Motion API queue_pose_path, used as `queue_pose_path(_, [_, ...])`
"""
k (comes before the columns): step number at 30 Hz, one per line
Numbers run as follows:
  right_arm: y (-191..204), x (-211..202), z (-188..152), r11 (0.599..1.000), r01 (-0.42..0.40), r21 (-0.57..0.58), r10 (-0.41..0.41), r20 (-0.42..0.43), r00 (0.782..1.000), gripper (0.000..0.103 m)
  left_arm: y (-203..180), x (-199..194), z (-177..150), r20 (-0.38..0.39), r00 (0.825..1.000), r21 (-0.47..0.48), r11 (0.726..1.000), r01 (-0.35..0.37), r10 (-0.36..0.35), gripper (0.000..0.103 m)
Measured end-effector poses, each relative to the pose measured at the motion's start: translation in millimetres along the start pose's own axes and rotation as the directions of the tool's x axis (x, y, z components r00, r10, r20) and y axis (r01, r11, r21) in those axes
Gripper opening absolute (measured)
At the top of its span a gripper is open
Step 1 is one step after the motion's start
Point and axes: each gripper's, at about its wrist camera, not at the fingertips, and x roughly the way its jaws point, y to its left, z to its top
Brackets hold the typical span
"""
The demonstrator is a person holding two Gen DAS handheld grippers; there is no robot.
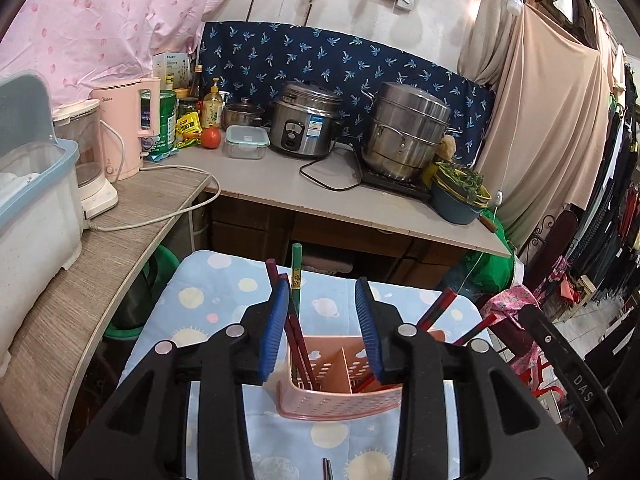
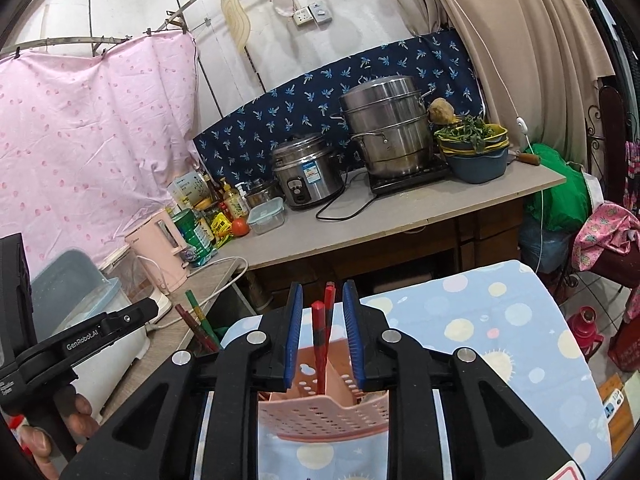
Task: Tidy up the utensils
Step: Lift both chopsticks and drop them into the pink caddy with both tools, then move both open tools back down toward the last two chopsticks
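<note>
Soft quilted cloth, pale blue with printed suns and planets (image 1: 200,300), covers the small tabletop nearest both cameras. On it stands a pink perforated plastic utensil holder (image 1: 340,400) with a thin divider wall inside. The left hand-held gripper (image 1: 322,328) hangs just above the holder, its ribbed blue pads spread apart and gripping nothing; dark red lacquered chopsticks (image 1: 294,332) and one green chopstick (image 1: 297,272) lean in the holder's left compartment, passing just beside the left pad. More red-and-black chopsticks (image 1: 436,308) slant out of the right compartment. In the right wrist view, the right hand-held gripper (image 2: 323,332) is also parted above the same holder (image 2: 324,416), with a pair of red chopsticks (image 2: 322,328) rising between its pads; whether either pad touches them cannot be told.

Beyond, a grey laminate worktop (image 1: 280,184) carries a brushed-steel rice cooker (image 1: 304,124), a tall stacked stainless steamer pot (image 1: 404,132) on a black hob, a clear lidded food box (image 1: 246,142), a tomato (image 1: 211,137) and a pink plastic kettle (image 1: 124,128). Navy leaf-print fabric (image 1: 320,52) lines the wall behind.
</note>
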Motion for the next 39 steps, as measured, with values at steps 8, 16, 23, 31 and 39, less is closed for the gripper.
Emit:
queue_pose_path(8, [-0.2, -35.1, -29.4, 0.999, -0.016, -0.035, 0.014, -0.054, 0.998, 0.023, -0.1, -24.4, -23.9, -0.002, 1.000, 0.034, 0.999, -0.003, 0.003, 0.046])
queue_pose_path(16, [-2.2, -75.2, -106.8, 0.996, -0.008, -0.088, -0.009, -0.199, 0.980, 0.023, 11.1, -45.6, -87.8, -0.080, 0.997, 0.064, 0.998, -0.020, 0.025, 0.046])
queue_pose_path(23, [7.1, -99.6, -187.2, 0.988, -0.014, -0.152, -0.039, -0.338, 0.940, 0.023, 24.2, -50.2, -161.0, -0.202, 0.977, 0.074, 0.996, -0.048, 0.062, 0.046])
queue_pose_path(31, [18.3, -106.8, -263.0, 0.978, -0.048, -0.202, -0.051, -0.458, 0.887, 0.023, 37.4, -57.8, -229.0, -0.317, 0.945, 0.074, 0.995, -0.061, 0.081, 0.046])
queue_pose_path(39, [26.3, -97.1, -289.0, 0.971, -0.066, -0.229, -0.062, -0.508, 0.859, 0.023, 45.4, -59.1, -267.6, -0.381, 0.919, 0.090, 0.993, -0.071, 0.100, 0.046])
